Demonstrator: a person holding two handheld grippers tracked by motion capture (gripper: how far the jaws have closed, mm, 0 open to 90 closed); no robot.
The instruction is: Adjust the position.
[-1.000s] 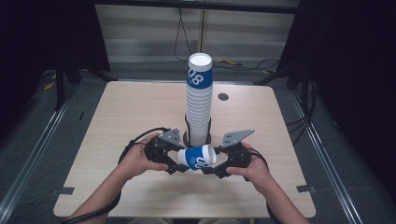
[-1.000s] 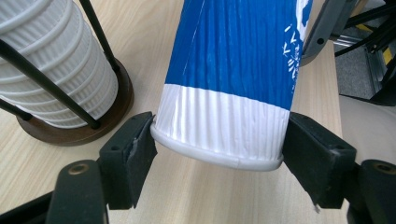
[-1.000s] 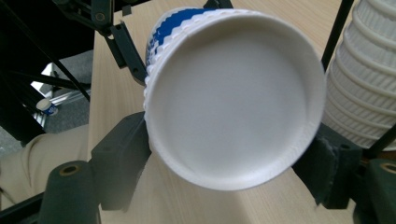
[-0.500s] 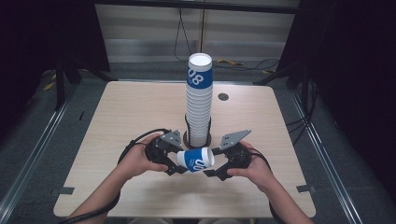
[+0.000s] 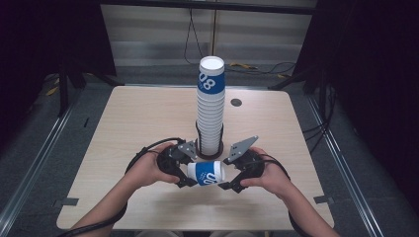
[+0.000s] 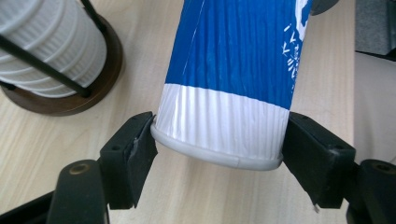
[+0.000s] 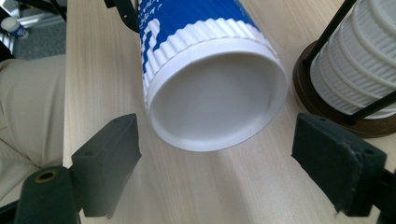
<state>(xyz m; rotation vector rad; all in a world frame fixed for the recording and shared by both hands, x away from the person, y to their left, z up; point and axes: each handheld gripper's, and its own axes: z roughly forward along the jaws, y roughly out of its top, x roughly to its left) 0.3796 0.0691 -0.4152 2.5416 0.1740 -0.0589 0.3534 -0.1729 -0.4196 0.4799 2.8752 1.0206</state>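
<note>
The left gripper (image 5: 184,174) pinches one end of a blue and white paper cup (image 5: 206,173), holding it sideways just above the table (image 5: 148,118), in front of the tall stack of cups (image 5: 210,108). A second ago the right gripper (image 5: 231,178) clasped the other end; its jaws have just been opening and now stand spread, clear of the cup.

Blue-and-white ribbed paper cup (image 5: 207,173) — on its side, above the table
</note>
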